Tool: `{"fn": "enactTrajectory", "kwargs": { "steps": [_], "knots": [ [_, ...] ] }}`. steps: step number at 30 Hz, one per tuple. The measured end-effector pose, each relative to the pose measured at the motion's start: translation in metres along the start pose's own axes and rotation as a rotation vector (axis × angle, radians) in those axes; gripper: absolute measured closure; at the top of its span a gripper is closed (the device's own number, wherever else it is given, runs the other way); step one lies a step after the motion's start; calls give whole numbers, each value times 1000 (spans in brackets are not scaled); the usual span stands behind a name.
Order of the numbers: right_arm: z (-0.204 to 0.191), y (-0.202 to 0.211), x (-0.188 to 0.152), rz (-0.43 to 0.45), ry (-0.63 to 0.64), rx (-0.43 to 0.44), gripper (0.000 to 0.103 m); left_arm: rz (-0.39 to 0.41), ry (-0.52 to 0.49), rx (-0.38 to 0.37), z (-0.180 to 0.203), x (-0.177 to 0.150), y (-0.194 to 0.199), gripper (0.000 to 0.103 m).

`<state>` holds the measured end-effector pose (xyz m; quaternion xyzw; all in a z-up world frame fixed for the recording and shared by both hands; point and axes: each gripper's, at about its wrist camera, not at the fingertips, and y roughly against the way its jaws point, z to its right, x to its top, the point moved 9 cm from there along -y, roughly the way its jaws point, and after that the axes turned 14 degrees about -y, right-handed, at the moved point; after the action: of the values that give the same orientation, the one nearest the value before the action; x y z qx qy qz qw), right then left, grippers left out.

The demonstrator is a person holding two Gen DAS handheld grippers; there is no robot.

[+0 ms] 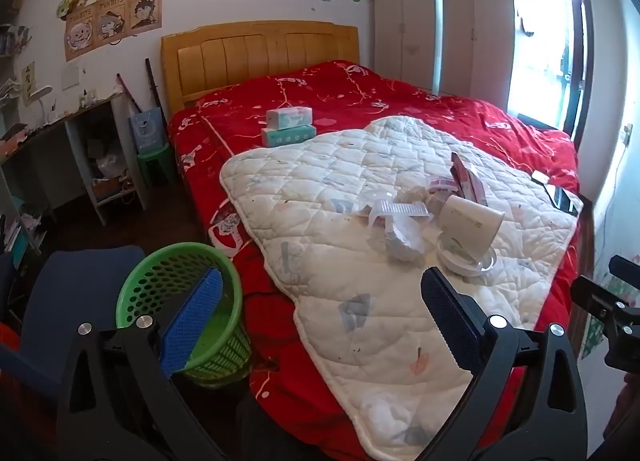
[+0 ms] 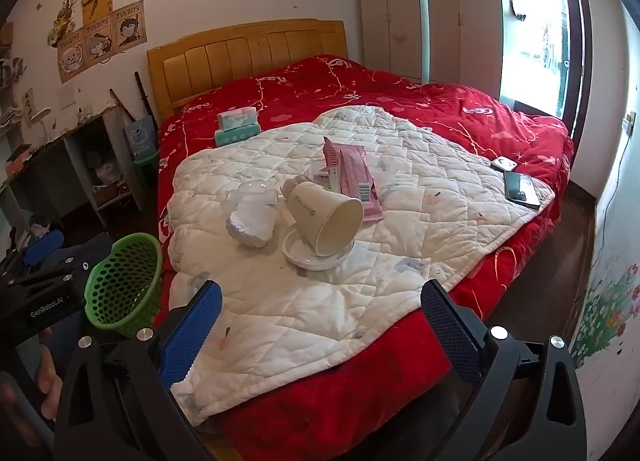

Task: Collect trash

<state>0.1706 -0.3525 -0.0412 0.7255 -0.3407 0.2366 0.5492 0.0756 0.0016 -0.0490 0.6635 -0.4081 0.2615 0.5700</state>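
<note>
Trash lies in a heap on the white quilted pad (image 2: 400, 181) on the red bed: a tipped paper cup (image 2: 324, 217) resting on a white lid (image 2: 316, 257), a pink wrapper (image 2: 352, 177), crumpled white paper (image 2: 252, 225) and a clear plastic piece (image 2: 250, 193). The same heap shows in the left wrist view, with the cup (image 1: 468, 221) and crumpled paper (image 1: 400, 237). A green mesh bin (image 1: 180, 301) stands on the floor beside the bed, also seen as the bin (image 2: 124, 285). My left gripper (image 1: 320, 309) and right gripper (image 2: 320, 317) are both open, empty, short of the heap.
Two tissue packs (image 2: 236, 127) sit near the headboard. A phone (image 2: 520, 189) and a small white device (image 2: 504, 163) lie at the pad's right edge. A dark blue chair (image 1: 76, 293) stands left of the bin, with a cluttered desk (image 1: 60, 133) behind.
</note>
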Motion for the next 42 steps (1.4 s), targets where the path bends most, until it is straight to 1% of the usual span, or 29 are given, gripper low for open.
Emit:
{"fn": "enactTrajectory", "kwargs": {
  "steps": [4,8,12,30,42],
  "knots": [
    [-1,0,1,0,-7,6,7,5,-6,8,1,-1,2,5],
    [-1,0,2,0,-7,6,7,3,15,19,-3,-6,0,5],
    [-2,1,3,1,-4,11,7,-21,39,15,-8,-5,-3,5],
    [-12,-6,3,-4,18,36,7,-35,90,59,-23,-10,-4,5],
    [-15,-7,4,-7,20,41,7,-41,102,55,-26,-16,-5,5]
  ]
}}
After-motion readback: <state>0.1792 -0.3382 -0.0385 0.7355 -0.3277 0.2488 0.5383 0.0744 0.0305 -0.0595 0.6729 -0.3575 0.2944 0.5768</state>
